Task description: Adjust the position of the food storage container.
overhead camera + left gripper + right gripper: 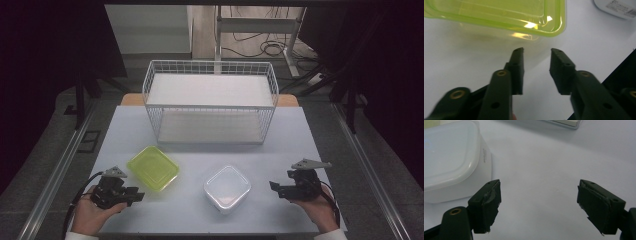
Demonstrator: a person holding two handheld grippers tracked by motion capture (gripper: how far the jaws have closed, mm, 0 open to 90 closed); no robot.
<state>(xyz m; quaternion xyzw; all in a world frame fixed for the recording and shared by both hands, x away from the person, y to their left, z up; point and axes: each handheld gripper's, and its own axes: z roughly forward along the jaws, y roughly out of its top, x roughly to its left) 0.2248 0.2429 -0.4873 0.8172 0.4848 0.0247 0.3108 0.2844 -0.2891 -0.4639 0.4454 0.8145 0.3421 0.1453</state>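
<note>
Left gripper (134,195) held low over the near left part of the white table (290,145), cradled in the left hand (92,214), jaws pointing toward the table's middle. Jaws partly apart, a narrow gap between the pads, nothing between them, bare table surface beneath in the left gripper view (536,70). Yellow-green lidded container (153,168) just ahead of those fingertips and slightly farther from the person, near but not touching; seen from the left gripper view (499,17), its translucent lid rim directly beyond the jaw tips, base resting flat on the table. White lidded container (227,189) farther along the same line, well beyond the left gripper and between the two grippers; a labelled corner of it at the upper right of the left gripper view (616,7). Wire basket (210,102) with two white shelves standing well ahead of both grippers, at the far side of the table. Right gripper (274,188) held in the right hand (320,212) at the near right, jaws aimed at the white container, standing wide apart with nothing between them (537,207). White container to the left of and just beyond the right gripper's left pad (451,162), close but clear of it.
</note>
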